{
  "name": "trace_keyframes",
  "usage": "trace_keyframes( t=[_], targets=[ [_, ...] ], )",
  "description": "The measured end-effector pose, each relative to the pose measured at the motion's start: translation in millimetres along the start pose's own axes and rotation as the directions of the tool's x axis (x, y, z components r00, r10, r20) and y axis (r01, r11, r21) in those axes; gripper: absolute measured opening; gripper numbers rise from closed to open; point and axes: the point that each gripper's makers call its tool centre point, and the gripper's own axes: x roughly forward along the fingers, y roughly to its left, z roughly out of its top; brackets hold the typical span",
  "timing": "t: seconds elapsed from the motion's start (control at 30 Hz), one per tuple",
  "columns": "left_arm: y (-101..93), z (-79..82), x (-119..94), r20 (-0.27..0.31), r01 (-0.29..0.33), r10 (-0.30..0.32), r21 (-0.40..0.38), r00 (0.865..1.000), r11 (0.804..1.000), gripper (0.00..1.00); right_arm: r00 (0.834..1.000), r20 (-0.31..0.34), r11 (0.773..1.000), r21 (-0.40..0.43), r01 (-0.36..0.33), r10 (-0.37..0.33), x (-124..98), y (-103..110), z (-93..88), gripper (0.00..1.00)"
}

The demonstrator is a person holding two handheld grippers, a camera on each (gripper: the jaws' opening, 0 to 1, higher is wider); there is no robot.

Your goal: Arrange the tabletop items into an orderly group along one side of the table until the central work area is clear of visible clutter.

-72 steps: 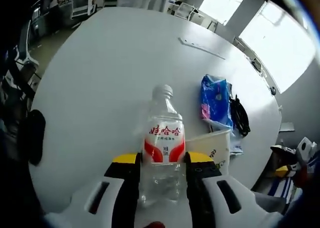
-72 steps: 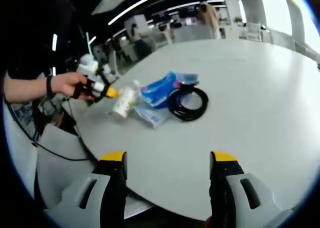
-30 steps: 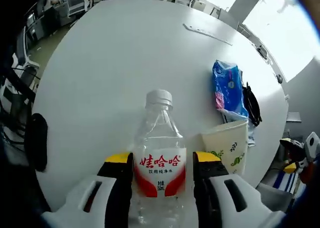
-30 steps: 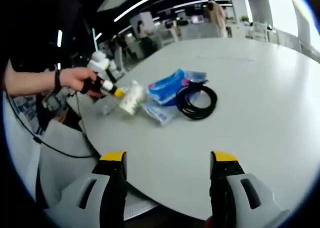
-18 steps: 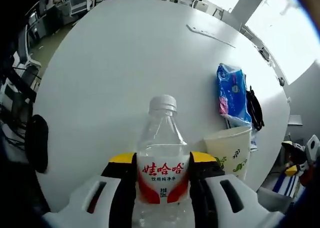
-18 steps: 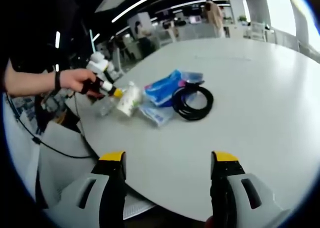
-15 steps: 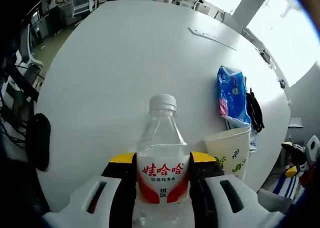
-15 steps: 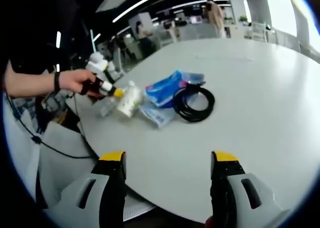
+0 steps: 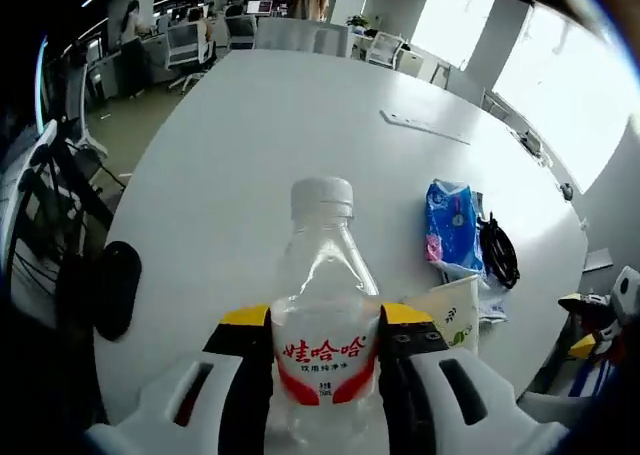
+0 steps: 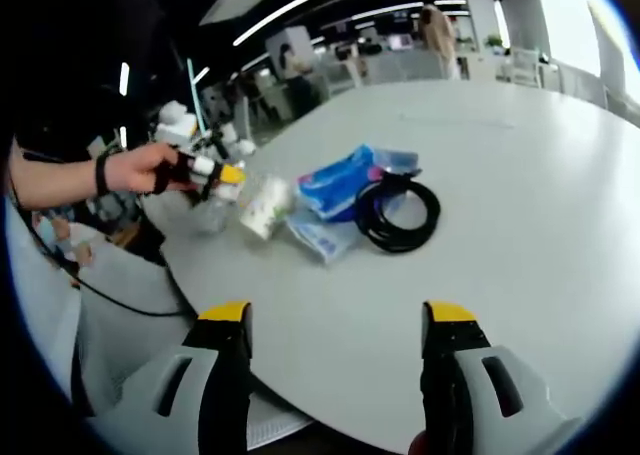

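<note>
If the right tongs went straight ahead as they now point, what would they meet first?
Probably the bare white table: the right tongs are open and empty, and the black cable coil lies slightly right of their line. Depth is unclear.

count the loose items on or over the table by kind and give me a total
water bottle: 1, clamped in the left hand-held gripper
paper cup: 1
blue packet: 1
smaller pale blue packet: 1
black cable coil: 1
total: 5

Open office, bright windows, perhaps desks
</note>
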Motion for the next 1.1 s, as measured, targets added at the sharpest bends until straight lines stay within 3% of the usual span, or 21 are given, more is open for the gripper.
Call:
trace_keyframes(
  t=[0.23, 0.47, 0.7, 1.1],
  targets=[
    [0.2, -3.0, -13, 0.041, -0.013, 0.012, 0.017, 0.999, 1.0, 0.39, 1.0, 0.001, 1.0, -0.002, -0.008, 0.008, -1, 1, -1.5, 0.67],
    [-2.5, -4.8, -26, 0.12, -0.006, 0.001, 0.044, 0.993, 0.999, 0.39, 1.0, 0.0, 1.0, -0.001, -0.011, 0.011, -2, 2, -4.9, 0.67],
    [-6.2, -10.3, -39, 0.173, -0.013, -0.006, 0.114, 0.985, 0.993, 0.39, 1.0, 0.002, 1.0, -0.003, -0.014, 0.014, -4, 3, -6.1, 0.67],
    [-2.1, -20.1, -54, 0.214, -0.037, 0.006, 0.141, 0.977, 0.989, 0.39, 1.0, -0.001, 1.0, 0.003, -0.017, 0.017, -6, 5, -13.1, 0.66]
  ],
)
